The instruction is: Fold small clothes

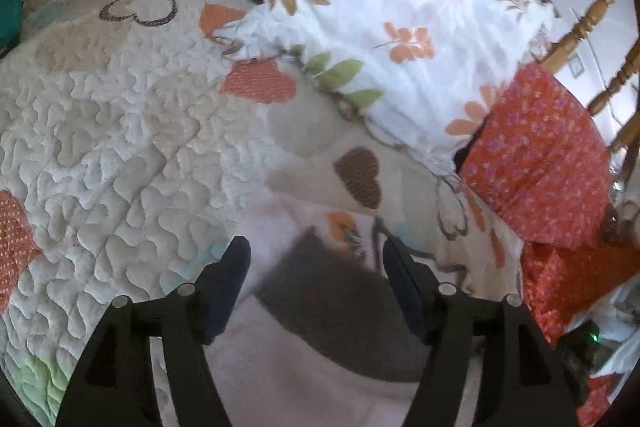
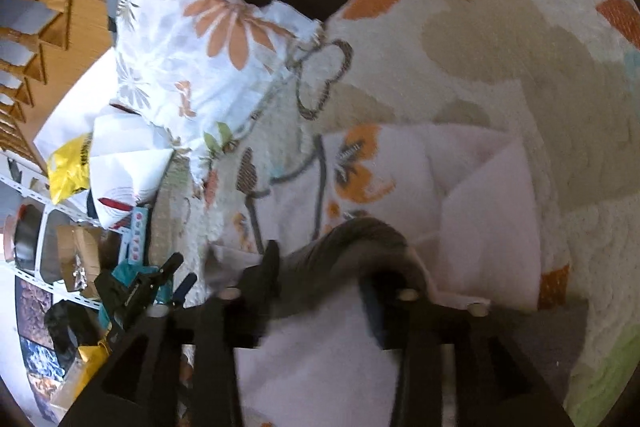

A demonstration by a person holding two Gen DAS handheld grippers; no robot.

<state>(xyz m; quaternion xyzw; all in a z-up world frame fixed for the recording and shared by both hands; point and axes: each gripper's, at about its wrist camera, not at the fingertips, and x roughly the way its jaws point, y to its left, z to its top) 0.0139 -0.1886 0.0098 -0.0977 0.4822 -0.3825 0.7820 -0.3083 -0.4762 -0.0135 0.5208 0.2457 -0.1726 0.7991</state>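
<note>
A small pale pink garment (image 1: 280,367) with a grey patch (image 1: 340,307) and an orange butterfly print lies folded on the heart-patterned quilt (image 1: 120,147). My left gripper (image 1: 316,247) hovers over its edge, open, pads apart with the grey patch between and below them. In the right wrist view the same garment (image 2: 488,211) shows layered pink folds. A raised grey fold (image 2: 360,239) stands between the spread fingers of my right gripper (image 2: 320,267), which is open; the view is blurred there. The left gripper (image 2: 182,273) shows at the left of that view.
A white floral pillow (image 1: 400,27) and a red flowered cloth (image 1: 540,155) lie beyond the garment. A wooden chair (image 1: 580,27) stands behind them. Off the quilt's edge are a cluttered white shelf (image 2: 24,187), a yellow bag (image 2: 68,167) and papers.
</note>
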